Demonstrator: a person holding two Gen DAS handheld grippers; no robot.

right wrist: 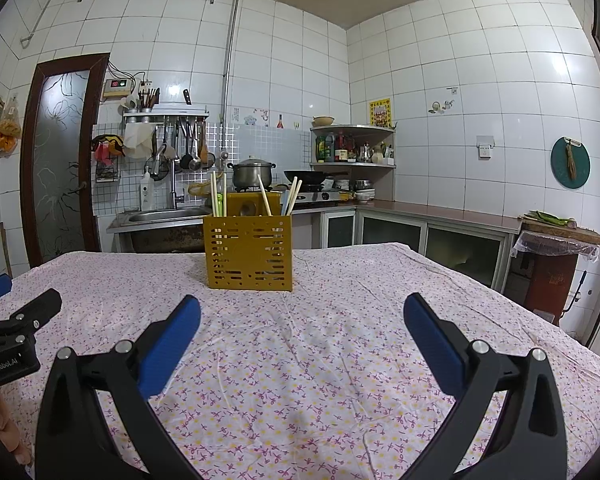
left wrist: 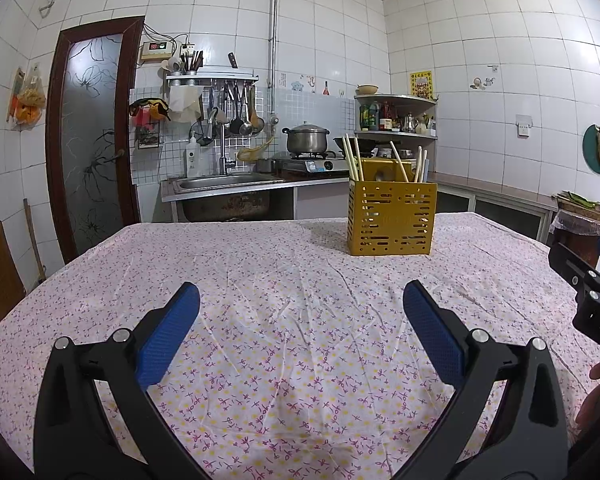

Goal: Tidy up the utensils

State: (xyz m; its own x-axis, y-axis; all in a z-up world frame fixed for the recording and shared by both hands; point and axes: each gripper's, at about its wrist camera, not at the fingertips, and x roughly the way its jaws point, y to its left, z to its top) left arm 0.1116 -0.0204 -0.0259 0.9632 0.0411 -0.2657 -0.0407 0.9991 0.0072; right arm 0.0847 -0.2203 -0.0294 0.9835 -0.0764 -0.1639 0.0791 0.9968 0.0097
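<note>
A yellow slotted utensil holder (left wrist: 392, 218) (right wrist: 248, 252) stands upright on the floral tablecloth, toward the far side of the table. Several pale chopsticks (left wrist: 351, 158) (right wrist: 263, 194) stick up out of it. My left gripper (left wrist: 300, 300) hovers open over the near part of the cloth, with nothing between its blue pads (left wrist: 168, 340). My right gripper (right wrist: 302, 308) is also open and empty, its pads (right wrist: 434, 344) spread wide, well short of the holder. Each gripper shows at the edge of the other's view.
The table (left wrist: 260, 272) is covered by a wrinkled pink floral cloth. Behind it stand a sink (left wrist: 224, 182), a stove with a pot (left wrist: 306, 140) and a wok (right wrist: 304, 176), and a corner shelf. A wooden chopping block (right wrist: 556, 232) stands to the right of the table.
</note>
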